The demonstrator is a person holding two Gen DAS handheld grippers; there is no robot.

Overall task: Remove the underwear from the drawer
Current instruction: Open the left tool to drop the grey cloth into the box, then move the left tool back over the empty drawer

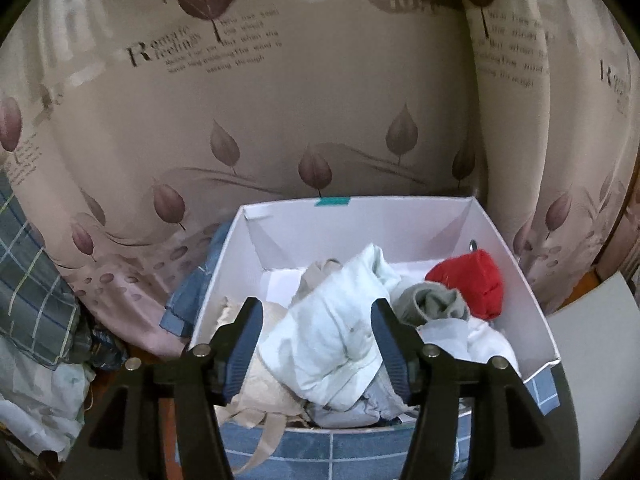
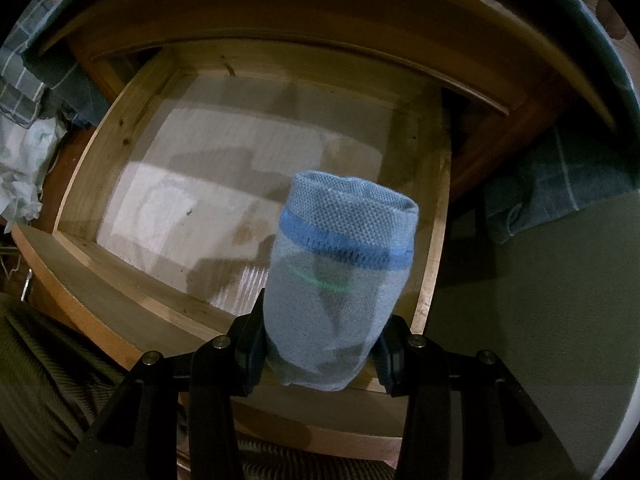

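My left gripper (image 1: pixel 318 330) hangs open over a white box (image 1: pixel 532 280) of folded clothes. A pale mint garment (image 1: pixel 332 328) lies in the box in line with the gap between the fingers, and neither pad presses it. Beside it are a grey roll (image 1: pixel 436 304), a red piece (image 1: pixel 476 284) and a beige garment (image 1: pixel 264 392). In the right wrist view my right gripper (image 2: pixel 324 332) is shut on a rolled light-blue underwear piece (image 2: pixel 344 272) with a darker blue band. It holds the roll above the open wooden drawer (image 2: pixel 80 280), whose pale bottom shows bare.
A leaf-print curtain (image 1: pixel 280 120) hangs close behind the box. Plaid bedding (image 1: pixel 36 280) and a blue cloth (image 1: pixel 200 280) lie to its left, a white board (image 1: pixel 592 320) to its right. A ribbed olive trouser leg (image 2: pixel 44 380) is by the drawer front.
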